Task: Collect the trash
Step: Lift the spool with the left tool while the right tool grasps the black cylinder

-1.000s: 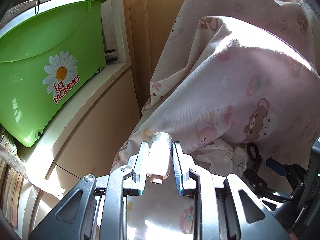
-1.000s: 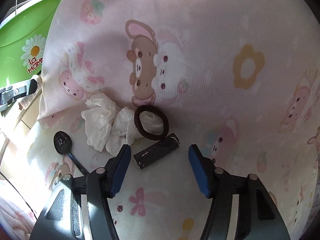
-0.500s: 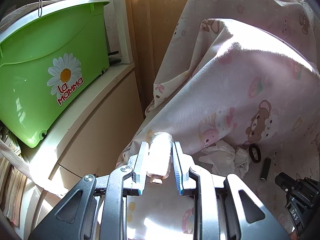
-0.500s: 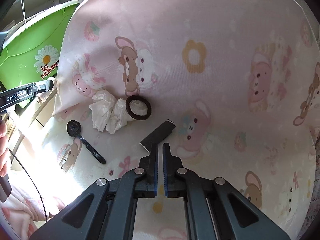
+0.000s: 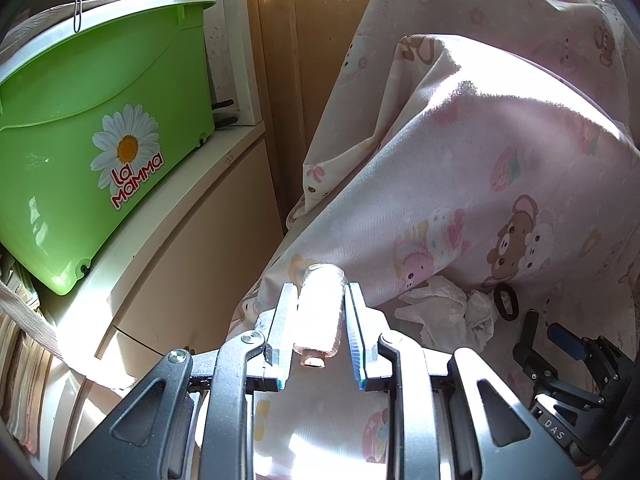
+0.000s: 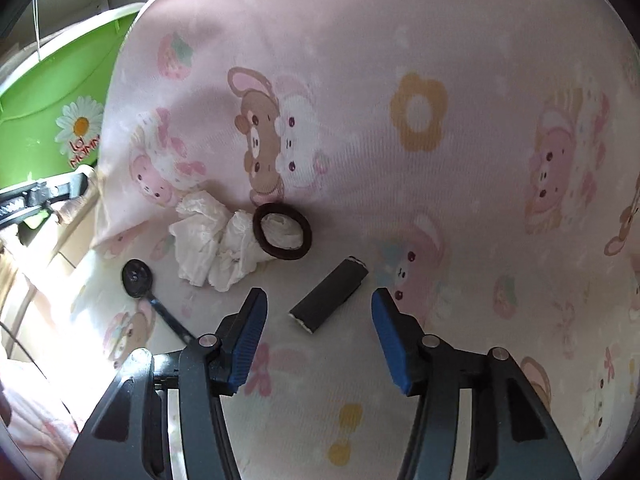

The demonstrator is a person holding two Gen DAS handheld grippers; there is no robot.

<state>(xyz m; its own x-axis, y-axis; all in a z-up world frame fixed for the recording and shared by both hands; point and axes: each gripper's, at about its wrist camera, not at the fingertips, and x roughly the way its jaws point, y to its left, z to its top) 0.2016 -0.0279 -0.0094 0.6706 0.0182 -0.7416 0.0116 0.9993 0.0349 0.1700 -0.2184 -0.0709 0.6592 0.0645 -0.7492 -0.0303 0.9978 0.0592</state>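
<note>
A home bedroom: a cartoon-bear bedsheet [image 6: 400,160], and beside it a green laundry tub [image 5: 92,128] on a cabinet [image 5: 192,216].

Items on printed sheet [image 6: 400,80], right wrist view
Centre: wrapper [image 6: 329,295]; upper left of it, hair tie [image 6: 282,231] overlapping crumpled tissue [image 6: 212,240]; spoon [image 6: 138,278] further left; tub [image 6: 52,120] at far left edge.

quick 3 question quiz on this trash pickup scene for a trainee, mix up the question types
1. True or false: the left gripper is shut on a small corked bottle.
2. What lies between the open right gripper fingers? A) black spoon B) dark wrapper C) crumpled tissue
3. Fill in: the brown hair tie lies partly on the ____.

Key: 1 true; 2 B; 3 crumpled tissue
</note>
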